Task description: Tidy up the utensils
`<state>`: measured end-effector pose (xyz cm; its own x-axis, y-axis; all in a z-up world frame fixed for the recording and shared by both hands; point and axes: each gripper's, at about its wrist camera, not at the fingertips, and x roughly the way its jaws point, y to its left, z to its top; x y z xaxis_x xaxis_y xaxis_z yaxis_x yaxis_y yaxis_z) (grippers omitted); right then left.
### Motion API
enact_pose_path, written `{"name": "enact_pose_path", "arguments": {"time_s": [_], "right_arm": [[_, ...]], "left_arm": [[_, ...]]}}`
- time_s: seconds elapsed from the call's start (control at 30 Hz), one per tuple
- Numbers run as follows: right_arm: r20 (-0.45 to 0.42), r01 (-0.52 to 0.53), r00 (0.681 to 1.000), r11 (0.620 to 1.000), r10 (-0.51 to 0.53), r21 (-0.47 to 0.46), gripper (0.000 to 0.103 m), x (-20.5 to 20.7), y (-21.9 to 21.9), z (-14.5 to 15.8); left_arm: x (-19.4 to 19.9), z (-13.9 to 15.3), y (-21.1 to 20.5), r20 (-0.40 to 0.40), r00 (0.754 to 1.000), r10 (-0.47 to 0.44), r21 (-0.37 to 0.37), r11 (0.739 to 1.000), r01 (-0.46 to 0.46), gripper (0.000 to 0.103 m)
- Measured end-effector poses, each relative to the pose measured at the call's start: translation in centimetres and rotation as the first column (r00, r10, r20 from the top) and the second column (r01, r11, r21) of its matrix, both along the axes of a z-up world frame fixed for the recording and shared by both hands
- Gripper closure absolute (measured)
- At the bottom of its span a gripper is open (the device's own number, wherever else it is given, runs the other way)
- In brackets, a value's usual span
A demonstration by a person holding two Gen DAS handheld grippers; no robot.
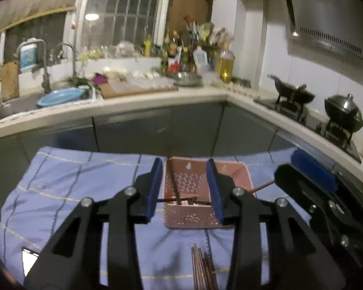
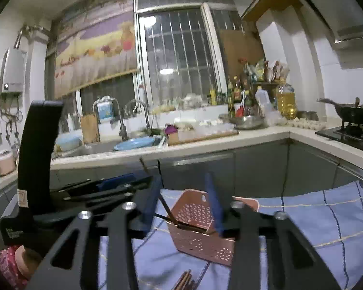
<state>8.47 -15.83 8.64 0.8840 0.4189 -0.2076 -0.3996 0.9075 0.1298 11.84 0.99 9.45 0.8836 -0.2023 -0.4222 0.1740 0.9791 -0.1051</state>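
**Loose chopsticks wait short of the pink basket**

Chopsticks [image 1: 203, 268] lie nearest the lens in the left wrist view, a loose bundle of dark brown sticks on the blue striped cloth [image 1: 67, 193], on the camera's side of the pink perforated basket [image 1: 193, 207]. The same bundle shows at the bottom edge of the right wrist view [image 2: 184, 281], again short of the basket [image 2: 200, 236].

Both tongs stand spread with nothing between the blue pads. The left gripper [image 1: 185, 188] hovers above the basket with a pad to either side of it, touching neither wall as far as I can tell. The right gripper [image 2: 184, 207] hangs over the basket too, its jaws apart and empty.

Inside the basket a few dark sticks already rest, one leaning up against the far wall and another laid across the near rim. One more brown stick [image 1: 262, 188] pokes out just beside the basket's right wall; whether it is in the basket or lies against the right gripper's body is unclear.

By my judgement the chopsticks are light, stiff and smooth, so a single one will likely pivot or slip in flat pads. Pinching near the middle of the bundle, across its width, should keep the sticks level. The basket looks like light plastic and could slide on the cloth if nudged.
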Motion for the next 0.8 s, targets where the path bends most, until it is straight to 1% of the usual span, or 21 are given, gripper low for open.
{"name": "enact_pose_path", "arguments": {"time_s": [0.1, 0.23, 0.33, 0.4, 0.5, 0.57, 0.6, 0.63, 0.67, 0.7, 0.73, 0.77, 0.8], "right_arm": [[0.042, 0.015, 0.999, 0.999, -0.016, 0.034, 0.058, -2.9, -0.5, 1.2], [0.068, 0.03, 0.997, 0.995, -0.037, 0.091, 0.057, -6.2, -1.4, 2.0], [0.055, 0.047, 0.997, 0.991, -0.054, 0.128, 0.057, -8.7, -2.2, 1.5], [0.034, 0.059, 0.997, 0.989, -0.064, 0.137, 0.057, -9.6, -2.6, 0.9], [-0.036, 0.081, 0.996, 0.987, -0.077, 0.141, 0.057, -10.7, -3.2, -1.1], [-0.118, 0.094, 0.99, 0.988, -0.08, 0.119, 0.057, -10.8, -3.3, -3.1], [-0.177, 0.103, 0.981, 0.989, -0.084, 0.103, 0.057, -10.6, -3.3, -4.6], [-0.226, 0.109, 0.97, 0.99, -0.085, 0.093, 0.058, -10.4, -3.2, -5.7], [-0.28, 0.113, 0.956, 0.99, -0.086, 0.083, 0.058, -10.2, -3.1, -6.9], [-0.336, 0.114, 0.938, 0.991, -0.082, 0.075, 0.06, -9.8, -3.0, -8.2], [-0.401, 0.11, 0.913, 0.992, -0.078, 0.057, 0.063, -9.4, -2.7, -9.8], [-0.443, 0.105, 0.893, 0.994, -0.08, 0.033, 0.067, -9.1, -2.3, -10.9], [-0.48, 0.096, 0.874, 0.995, -0.082, 0.005, 0.07, -8.8, -1.8, -12.0]], "left_arm": [[-2.7, 1.2, 0.8, 0.048, 0.999, 0.012, -0.002, 1.0, -0.012, 0.066], [-6.5, 2.1, 1.8, 0.108, 0.994, 0.016, -0.003, 1.0, -0.016, 0.062], [-9.2, 1.9, 2.3, 0.133, 0.991, -0.002, 0.011, 1.0, 0.001, 0.06], [-10.8, 1.4, 2.7, 0.135, 0.991, -0.019, 0.023, 1.0, 0.016, 0.06], [-12.3, 0.4, 3.3, 0.112, 0.993, -0.038, 0.022, 0.999, 0.036, 0.06], [-12.9, -0.7, 3.5, 0.074, 0.996, -0.055, 0.013, 0.998, 0.054, 0.06], [-13.1, -1.6, 3.6, 0.038, 0.997, -0.072, 0.008, 0.997, 0.072, 0.06], [-13.2, -2.1, 3.5, 0.02, 0.997, -0.081, 0.009, 0.997, 0.081, 0.06], [-13.4, -2.8, 3.5, 0.001, 0.996, -0.089, 0.013, 0.996, 0.089, 0.06], [-13.5, -3.7, 3.4, -0.021, 0.995, -0.093, 0.023, 0.995, 0.094, 0.06], [-13.5, -4.6, 3.3, -0.042, 0.995, -0.094, 0.031, 0.995, 0.096, 0.06], [-13.4, -5.4, 3.3, -0.067, 0.993, -0.097, 0.034, 0.994, 0.099, 0.06], [-13.2, -6.5, 3.3, -0.111, 0.988, -0.108, 0.028, 0.993, 0.111, 0.06]]}}
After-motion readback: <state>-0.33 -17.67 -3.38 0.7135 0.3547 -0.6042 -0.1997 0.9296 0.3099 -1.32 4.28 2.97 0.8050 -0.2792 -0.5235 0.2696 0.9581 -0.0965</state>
